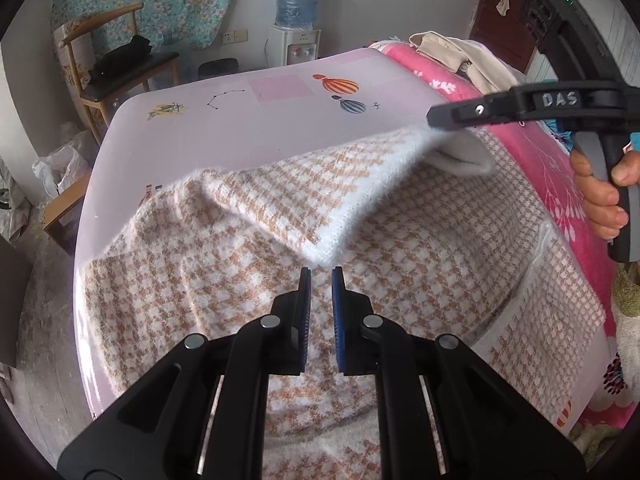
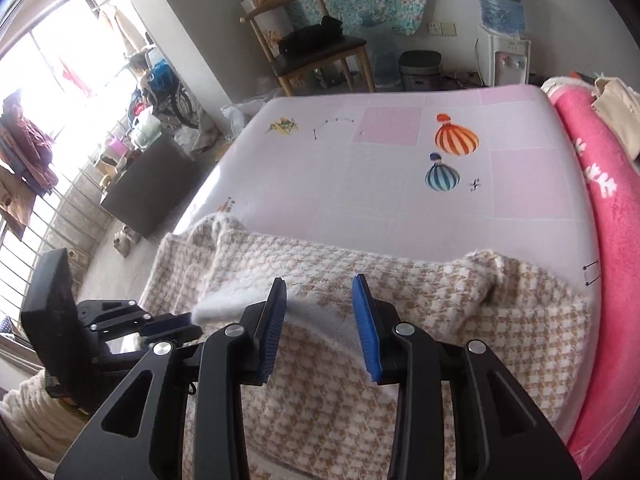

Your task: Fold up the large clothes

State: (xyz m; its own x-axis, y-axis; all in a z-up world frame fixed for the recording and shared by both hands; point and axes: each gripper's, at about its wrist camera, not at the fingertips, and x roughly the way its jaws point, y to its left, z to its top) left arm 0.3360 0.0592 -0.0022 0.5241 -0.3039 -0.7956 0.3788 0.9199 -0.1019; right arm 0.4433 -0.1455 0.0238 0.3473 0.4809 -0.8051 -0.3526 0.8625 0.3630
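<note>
1. The sweater (image 1: 248,288) is lying across the bed (image 1: 248,128), one edge folded over to halve it;
2. The left gripper (image 1: 321,276) is sitting nearly shut, apparently holding nothing;
3. The right gripper (image 2: 319,292) is standing partly open, seemingly releasing that edge.

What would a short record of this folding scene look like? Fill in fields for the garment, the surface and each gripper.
garment: tan-and-white checked knit, spread out, one flap folded over
surface: pale pink sheet with balloon prints
left gripper: shut, tips by the flap's white corner; grip unclear
right gripper: open, astride the garment's white edge
beside: bright pink blanket along the sheet's edge
</note>
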